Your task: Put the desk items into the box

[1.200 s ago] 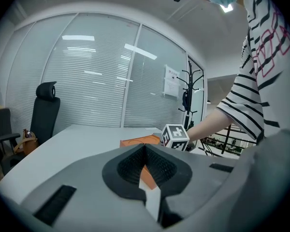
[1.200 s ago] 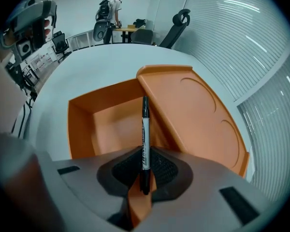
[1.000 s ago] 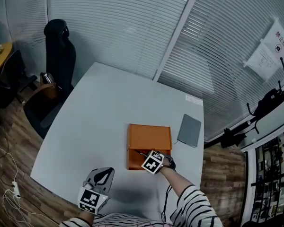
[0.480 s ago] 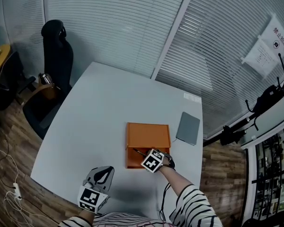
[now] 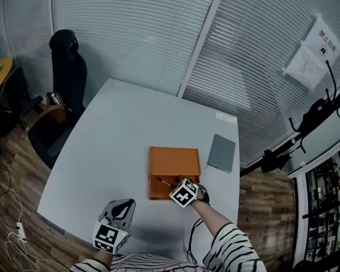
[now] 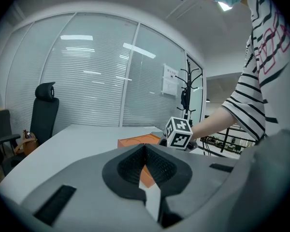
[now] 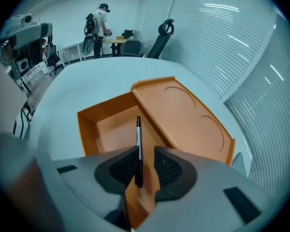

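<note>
An orange box (image 5: 173,162) lies on the white table (image 5: 113,140), its lid folded back and an open compartment (image 7: 111,129) on the near side. My right gripper (image 5: 181,190) hangs over the box's near edge, shut on a thin black pen (image 7: 138,144). The pen (image 5: 163,182) points out over the open compartment, above its floor. The left gripper (image 5: 118,220) rests low near the table's front edge, left of the box. Its jaws meet with nothing between them. In the left gripper view, the orange box (image 6: 137,140) and the right gripper's marker cube (image 6: 180,132) lie ahead.
A flat grey notebook (image 5: 221,153) lies on the table just right of the box. A black office chair (image 5: 68,67) stands off the table's far left corner. Window blinds run along the far side. A person stands at a distant desk (image 7: 104,21).
The head view has shifted slightly. Both grippers and the pen keep their places relative to the box.
</note>
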A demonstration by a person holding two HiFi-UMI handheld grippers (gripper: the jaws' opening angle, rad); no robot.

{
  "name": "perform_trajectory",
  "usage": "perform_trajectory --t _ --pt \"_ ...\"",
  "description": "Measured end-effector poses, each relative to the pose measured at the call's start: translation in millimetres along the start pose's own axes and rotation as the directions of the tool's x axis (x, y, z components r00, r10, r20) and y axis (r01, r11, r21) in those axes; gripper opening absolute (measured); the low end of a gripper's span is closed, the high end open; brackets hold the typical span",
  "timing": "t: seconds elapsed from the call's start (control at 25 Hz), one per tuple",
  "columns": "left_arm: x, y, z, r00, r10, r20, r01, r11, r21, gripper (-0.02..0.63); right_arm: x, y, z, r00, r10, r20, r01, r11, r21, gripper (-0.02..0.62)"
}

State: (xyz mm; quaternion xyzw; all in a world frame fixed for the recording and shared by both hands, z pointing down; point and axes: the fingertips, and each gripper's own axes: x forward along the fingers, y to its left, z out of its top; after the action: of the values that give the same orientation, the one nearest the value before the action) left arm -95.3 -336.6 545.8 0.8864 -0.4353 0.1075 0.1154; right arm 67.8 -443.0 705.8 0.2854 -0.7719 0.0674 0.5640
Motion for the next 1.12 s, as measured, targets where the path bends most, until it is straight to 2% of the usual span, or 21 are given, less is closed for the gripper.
perform_trajectory --t 0.24,0.48,0.68,1.12 --pt "-9 -10 7 1.000 0.010 0.016 -0.010 1.000 0.023 0.021 -35 -8 7 0.985 -0.100 0.141 0.082 0.989 0.125 0.100" --pt "-25 -22 11 0.999 0.036 0.030 -0.037 0.999 0.039 0.021 -85 -11 8 0.934 -0.217 0.284 0.147 0.957 0.250 0.055" --pt "-35 -36 13 0.998 0.055 0.044 -0.057 0.997 0.053 0.021 -131 -3 4 0.868 -0.294 0.399 0.150 0.924 0.353 0.040" --pt "-58 -71 13 0.994 0.091 0.062 -0.095 0.994 0.062 0.021 -233 30 -18 0.705 -0.384 0.597 0.038 0.860 0.508 0.037"
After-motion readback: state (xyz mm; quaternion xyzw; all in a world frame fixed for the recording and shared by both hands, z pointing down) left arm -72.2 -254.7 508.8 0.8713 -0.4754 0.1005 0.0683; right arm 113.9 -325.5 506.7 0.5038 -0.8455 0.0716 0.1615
